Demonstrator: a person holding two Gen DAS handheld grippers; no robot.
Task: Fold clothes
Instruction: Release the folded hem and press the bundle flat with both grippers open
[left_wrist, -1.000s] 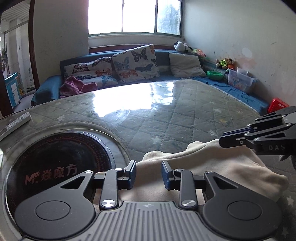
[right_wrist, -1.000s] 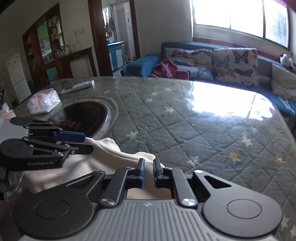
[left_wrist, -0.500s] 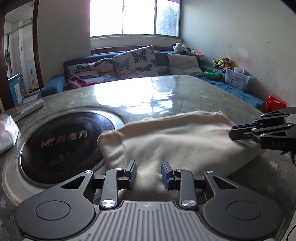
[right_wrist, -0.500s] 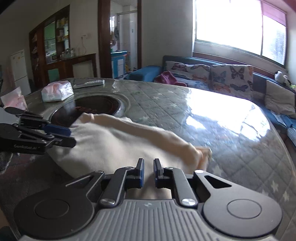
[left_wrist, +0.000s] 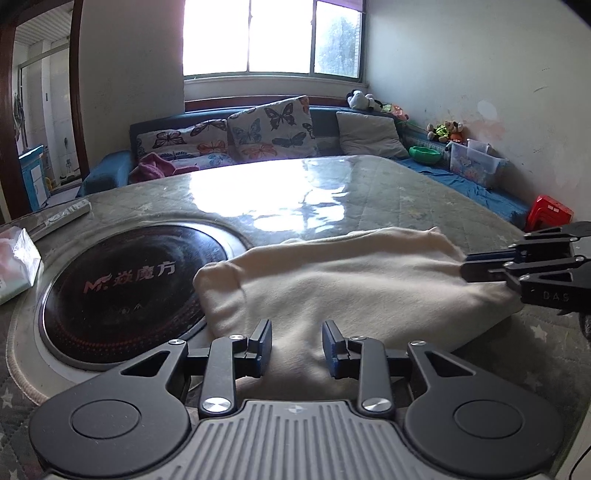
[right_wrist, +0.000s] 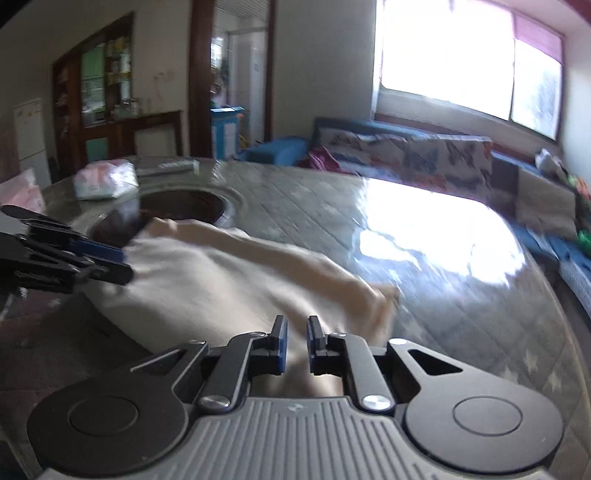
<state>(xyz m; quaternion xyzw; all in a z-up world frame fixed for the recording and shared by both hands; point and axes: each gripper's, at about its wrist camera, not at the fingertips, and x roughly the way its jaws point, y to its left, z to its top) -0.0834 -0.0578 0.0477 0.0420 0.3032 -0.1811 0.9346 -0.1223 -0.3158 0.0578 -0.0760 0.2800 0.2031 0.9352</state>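
Observation:
A cream fleece cloth lies folded lengthwise across the near part of the glass-topped table. Its left end laps over the rim of the round black cooker. My left gripper sits at the cloth's near edge, jaws partly apart, with a thick bunch of cloth filling the gap. My right gripper has its jaws nearly together on the cloth at its right end. Each wrist view shows the other gripper from the side: the right gripper at the cloth's right edge, the left gripper at its left.
A tissue pack and a remote lie left of the cooker. Behind the table runs a blue sofa with butterfly cushions. A red stool stands at the right. The right wrist view is motion-blurred.
Both grippers have drawn back toward the table's near edge, and much more of the cloth now lies stretched out in front of them. Over the last half second little has moved.

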